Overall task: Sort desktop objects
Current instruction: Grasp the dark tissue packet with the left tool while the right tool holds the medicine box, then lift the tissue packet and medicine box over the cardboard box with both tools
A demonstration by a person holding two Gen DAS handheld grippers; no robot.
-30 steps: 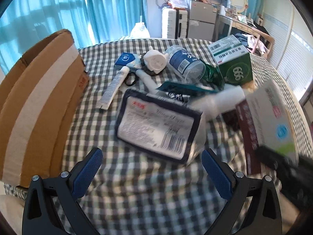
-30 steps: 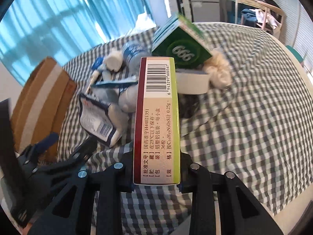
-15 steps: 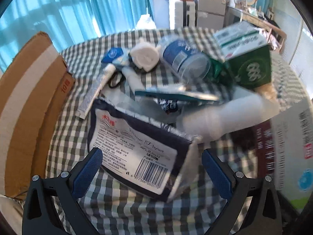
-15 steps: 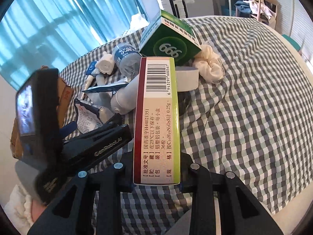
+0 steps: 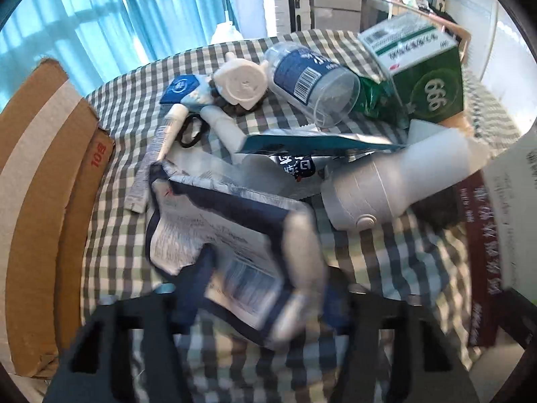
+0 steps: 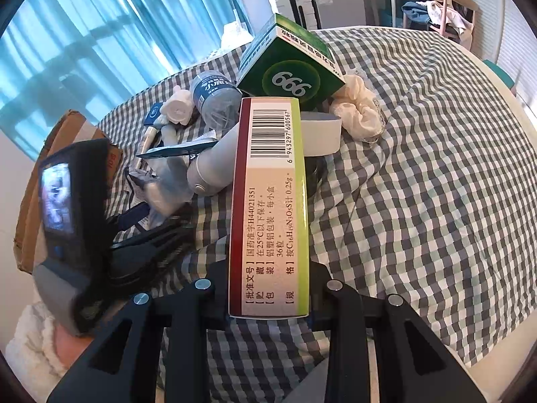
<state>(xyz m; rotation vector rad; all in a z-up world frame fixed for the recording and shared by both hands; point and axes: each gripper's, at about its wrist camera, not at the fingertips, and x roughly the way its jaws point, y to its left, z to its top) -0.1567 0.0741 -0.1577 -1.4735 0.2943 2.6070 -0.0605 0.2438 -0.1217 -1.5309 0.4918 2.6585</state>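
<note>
My right gripper is shut on a medicine box with a barcode, held upright above the checked tablecloth; the box also shows at the right of the left wrist view. My left gripper closes around a navy-edged tissue pack at the near edge of a pile; its blue pads are blurred by motion. The pile holds a white bottle, a clear jar with a blue label, a green 999 box, tubes and a white cap.
A cardboard box stands at the left of the table. A cream scrunchie and a white tape roll lie behind the medicine box. The left gripper's body and screen sit close at the right gripper's left. Suitcase and furniture stand beyond the table.
My left gripper has moved forward onto the tissue pack and its jaws have closed in around it. My right gripper still holds the medicine box, nearly still.
</note>
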